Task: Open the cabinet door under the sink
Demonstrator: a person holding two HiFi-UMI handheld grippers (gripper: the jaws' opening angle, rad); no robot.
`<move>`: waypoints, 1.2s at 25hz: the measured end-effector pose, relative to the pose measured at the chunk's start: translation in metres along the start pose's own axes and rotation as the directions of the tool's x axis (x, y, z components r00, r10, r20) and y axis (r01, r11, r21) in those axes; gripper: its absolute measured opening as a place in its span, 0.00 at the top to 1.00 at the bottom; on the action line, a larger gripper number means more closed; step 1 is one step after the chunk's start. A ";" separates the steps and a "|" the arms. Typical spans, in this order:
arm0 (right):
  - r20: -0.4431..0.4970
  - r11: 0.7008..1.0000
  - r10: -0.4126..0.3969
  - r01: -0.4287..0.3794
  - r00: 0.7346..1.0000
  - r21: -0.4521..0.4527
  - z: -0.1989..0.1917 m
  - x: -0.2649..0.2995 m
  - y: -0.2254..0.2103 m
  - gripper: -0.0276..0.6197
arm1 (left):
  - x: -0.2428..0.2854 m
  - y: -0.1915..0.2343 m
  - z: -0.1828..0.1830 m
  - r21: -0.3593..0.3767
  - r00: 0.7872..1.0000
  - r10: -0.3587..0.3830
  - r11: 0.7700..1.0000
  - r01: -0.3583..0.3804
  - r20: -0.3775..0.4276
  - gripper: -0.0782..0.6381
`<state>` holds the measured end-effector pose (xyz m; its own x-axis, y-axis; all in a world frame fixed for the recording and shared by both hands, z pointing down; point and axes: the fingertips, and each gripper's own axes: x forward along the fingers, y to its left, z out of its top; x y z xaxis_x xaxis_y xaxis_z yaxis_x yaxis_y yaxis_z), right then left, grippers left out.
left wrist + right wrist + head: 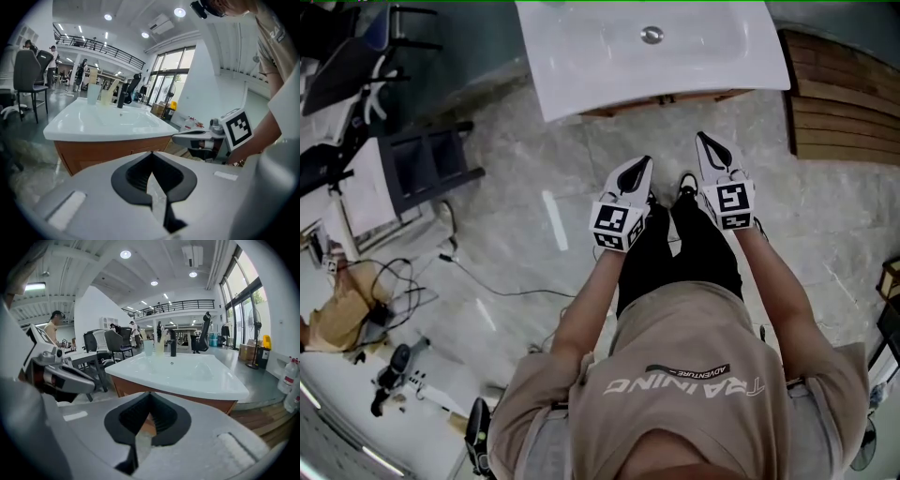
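A white sink (652, 42) sits on an orange-brown wooden cabinet (666, 97); from above only a strip of the cabinet's front shows under the basin's edge. Both grippers hang side by side over the floor, short of the cabinet and apart from it. The left gripper (644, 165) and the right gripper (703, 140) are shut, tips together, holding nothing. In the left gripper view the cabinet front (105, 152) lies just past the shut jaws, with the right gripper (180, 137) beside them. The right gripper view shows the sink (183, 371) and cabinet (206, 402) ahead.
Wooden decking (844, 103) lies right of the sink. A dark rack (427, 164), cables (394, 281) and equipment are on the marble floor at the left. Chairs and desks (105, 345) stand beyond the sink. The person's legs (680, 248) are below the grippers.
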<state>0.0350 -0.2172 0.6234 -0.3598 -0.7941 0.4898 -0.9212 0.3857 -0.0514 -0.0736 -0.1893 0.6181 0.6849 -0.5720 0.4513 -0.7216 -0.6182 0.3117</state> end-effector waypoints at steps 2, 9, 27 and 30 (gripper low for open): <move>-0.008 1.000 0.001 -0.001 1.000 0.000 -0.007 0.002 0.005 0.95 | 0.011 0.013 -0.019 -0.004 1.000 0.008 1.000 -0.008 -0.013 0.87; -0.088 0.998 -0.031 0.035 0.996 0.044 -0.068 0.019 -0.006 0.95 | 0.075 0.049 -0.067 -0.007 1.000 0.019 1.000 -0.019 -0.022 0.87; -0.144 0.997 0.074 -0.070 0.987 0.035 -0.168 0.053 -0.052 0.95 | 0.222 0.112 -0.147 -0.099 0.935 0.337 0.932 -0.347 -0.111 0.83; -0.144 0.997 0.062 -0.053 0.988 0.064 -0.176 0.051 -0.061 0.95 | 0.232 0.114 -0.153 -0.087 0.929 0.350 0.928 -0.361 -0.122 0.73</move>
<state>0.0987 -0.1986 0.8045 -0.3912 -0.6926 0.6060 -0.9083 0.3965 -0.1332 -0.0128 -0.3098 0.8863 0.3713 -0.6817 0.6305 -0.9261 -0.3206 0.1988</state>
